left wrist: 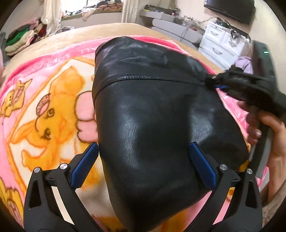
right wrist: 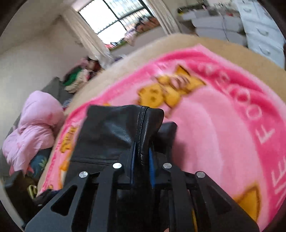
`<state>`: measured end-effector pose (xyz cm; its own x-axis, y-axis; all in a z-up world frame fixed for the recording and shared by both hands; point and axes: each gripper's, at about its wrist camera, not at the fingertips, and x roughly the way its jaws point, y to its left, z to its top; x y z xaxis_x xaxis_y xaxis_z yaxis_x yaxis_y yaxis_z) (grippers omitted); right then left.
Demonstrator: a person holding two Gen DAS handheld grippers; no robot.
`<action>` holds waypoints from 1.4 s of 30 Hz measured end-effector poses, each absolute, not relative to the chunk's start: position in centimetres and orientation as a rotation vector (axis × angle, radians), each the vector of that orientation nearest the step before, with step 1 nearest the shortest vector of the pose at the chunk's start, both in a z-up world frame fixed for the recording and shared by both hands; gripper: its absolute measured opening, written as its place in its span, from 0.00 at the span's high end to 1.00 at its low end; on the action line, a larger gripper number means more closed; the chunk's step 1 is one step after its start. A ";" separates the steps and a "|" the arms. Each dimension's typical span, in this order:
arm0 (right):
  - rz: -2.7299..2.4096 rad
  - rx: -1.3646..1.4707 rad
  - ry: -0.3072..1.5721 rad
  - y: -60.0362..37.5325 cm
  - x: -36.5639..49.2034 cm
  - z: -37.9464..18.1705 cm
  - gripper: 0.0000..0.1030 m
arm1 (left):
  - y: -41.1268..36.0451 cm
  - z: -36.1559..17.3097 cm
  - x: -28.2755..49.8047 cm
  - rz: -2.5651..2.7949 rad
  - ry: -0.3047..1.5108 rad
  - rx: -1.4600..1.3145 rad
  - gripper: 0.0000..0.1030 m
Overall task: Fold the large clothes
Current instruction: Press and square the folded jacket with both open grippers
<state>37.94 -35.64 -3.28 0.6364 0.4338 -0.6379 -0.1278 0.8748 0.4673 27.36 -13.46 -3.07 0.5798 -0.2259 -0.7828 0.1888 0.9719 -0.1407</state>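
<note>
garment: black leather garment (left wrist: 152,110) lies on pink blanket (left wrist: 44,100) – on the bed | left gripper (left wrist: 143,160): jaws apart, above it | right gripper (right wrist: 142,160): jaws clamped on its seamed edge

Ahead of the right gripper, past the tan bed (right wrist: 205,40), a barred window (right wrist: 114,17) lets in bright daylight between pale curtains (right wrist: 84,35), with clutter along its sill (left wrist: 100,9). To that gripper's left stand a plain cream wall (right wrist: 26,62), a pile of clothes (right wrist: 76,80) and a pink quilt (right wrist: 34,123). Ahead and to the right of the left gripper are white drawers (left wrist: 221,44), grey boxes (left wrist: 171,28) and a dark screen (left wrist: 230,9) up on the wall.
</note>
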 end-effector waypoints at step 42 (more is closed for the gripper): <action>0.285 0.216 0.525 -35.1 22.2 4.0 0.04 | -12.3 0.9 21.1 -0.167 0.821 -0.137 0.09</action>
<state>22.19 -35.10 4.04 0.8276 0.3214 -0.4601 -0.2117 0.9380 0.2744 21.14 -12.29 0.89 0.6698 -0.2005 -0.7149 0.0946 0.9780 -0.1857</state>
